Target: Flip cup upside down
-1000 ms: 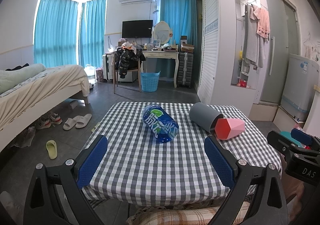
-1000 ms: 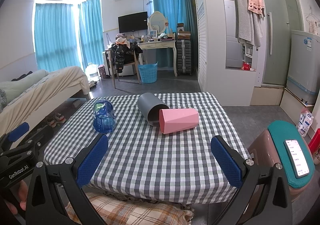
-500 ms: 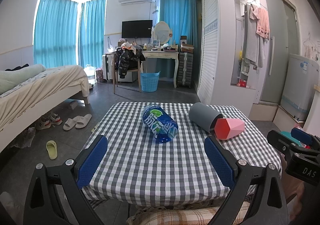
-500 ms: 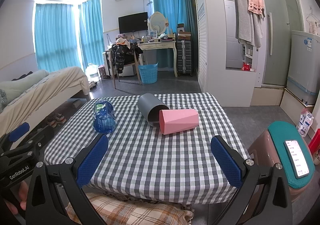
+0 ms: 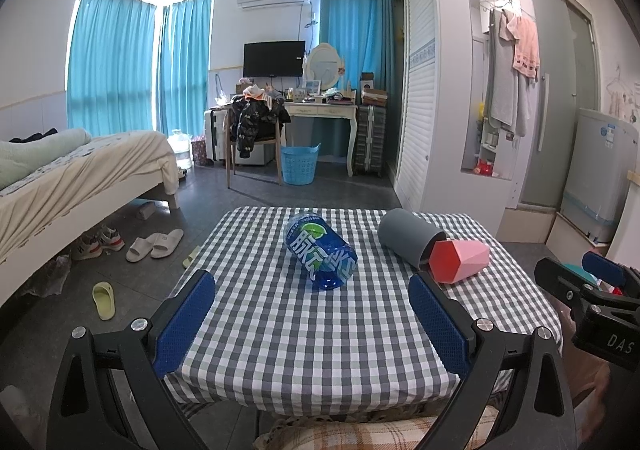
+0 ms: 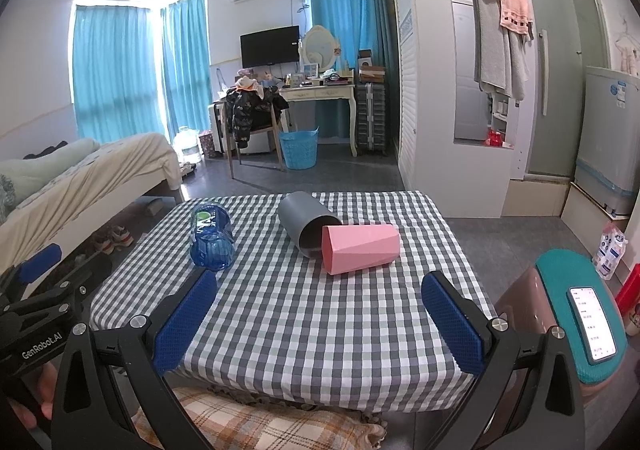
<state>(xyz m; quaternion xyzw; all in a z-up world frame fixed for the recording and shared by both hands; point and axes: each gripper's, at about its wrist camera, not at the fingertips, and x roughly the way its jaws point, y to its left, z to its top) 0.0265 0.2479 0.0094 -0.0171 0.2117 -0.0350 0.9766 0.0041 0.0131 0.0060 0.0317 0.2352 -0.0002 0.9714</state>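
Three cups lie on their sides on the checked tablecloth (image 5: pixel 304 330). A blue transparent cup (image 5: pixel 321 250) with white lettering lies at the middle left; in the right wrist view it (image 6: pixel 211 238) is at the left. A grey cup (image 5: pixel 406 236) (image 6: pixel 306 222) lies with its mouth against a pink faceted cup (image 5: pixel 460 260) (image 6: pixel 360 248). My left gripper (image 5: pixel 312 320) is open and empty, at the table's near edge. My right gripper (image 6: pixel 318 320) is open and empty, at the near edge, right of the left one.
A teal-topped stool (image 6: pixel 576 314) with a phone (image 6: pixel 592 324) on it stands right of the table. A plaid cushion (image 6: pixel 248 426) lies below the near edge. A bed (image 5: pixel 72 178) is at the left, slippers (image 5: pixel 154 244) on the floor, a chair, desk and blue basket (image 5: pixel 299 166) at the back.
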